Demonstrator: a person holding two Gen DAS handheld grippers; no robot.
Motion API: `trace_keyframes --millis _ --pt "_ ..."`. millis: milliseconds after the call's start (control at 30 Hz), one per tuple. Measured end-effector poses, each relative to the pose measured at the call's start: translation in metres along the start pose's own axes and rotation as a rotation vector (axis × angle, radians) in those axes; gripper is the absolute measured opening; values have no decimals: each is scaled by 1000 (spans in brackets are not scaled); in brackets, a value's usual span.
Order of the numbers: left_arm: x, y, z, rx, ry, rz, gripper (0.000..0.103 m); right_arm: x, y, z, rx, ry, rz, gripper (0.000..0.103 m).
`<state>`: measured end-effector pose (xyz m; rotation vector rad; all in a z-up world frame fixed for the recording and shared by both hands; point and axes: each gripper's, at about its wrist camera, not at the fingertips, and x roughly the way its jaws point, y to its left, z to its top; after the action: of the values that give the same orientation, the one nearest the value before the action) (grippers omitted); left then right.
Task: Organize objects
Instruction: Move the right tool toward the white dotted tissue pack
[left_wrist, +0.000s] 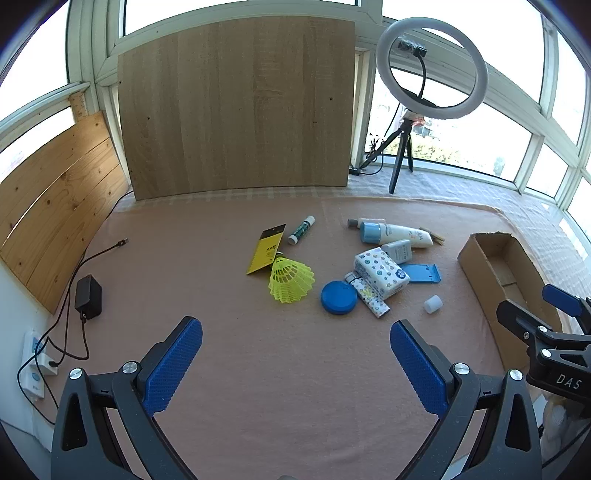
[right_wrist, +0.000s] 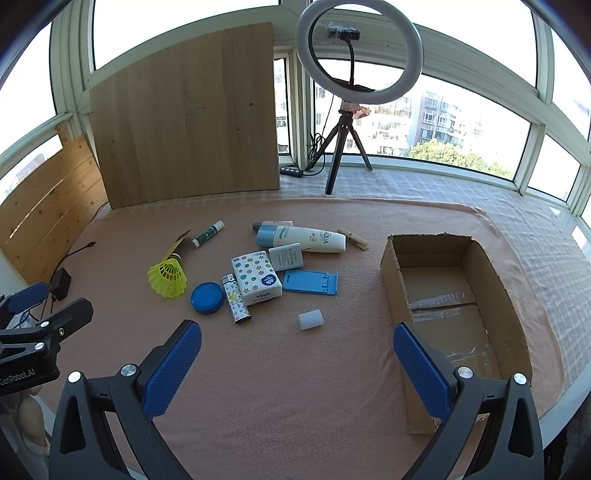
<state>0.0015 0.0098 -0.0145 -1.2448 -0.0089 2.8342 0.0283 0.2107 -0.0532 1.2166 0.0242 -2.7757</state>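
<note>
Small objects lie scattered on the pink cloth: a yellow shuttlecock, a blue round tin, a tissue pack, a patterned lighter, a blue phone stand, a white cap, a sunscreen tube, a glue stick and a clothespin. An open cardboard box stands at the right, with only tape inside. My left gripper is open and empty, short of the shuttlecock. My right gripper is open and empty, just short of the white cap.
A ring light on a tripod stands at the back by the windows. A wooden board leans against the back wall. A black adapter with cables lies at the left. The cloth's front edge is near the box.
</note>
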Motion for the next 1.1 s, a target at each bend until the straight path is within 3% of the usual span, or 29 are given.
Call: trace_keyframes --millis 1100 --pt "14 -4 2 4 13 -13 103 11 -3 0 10 22 1 102"
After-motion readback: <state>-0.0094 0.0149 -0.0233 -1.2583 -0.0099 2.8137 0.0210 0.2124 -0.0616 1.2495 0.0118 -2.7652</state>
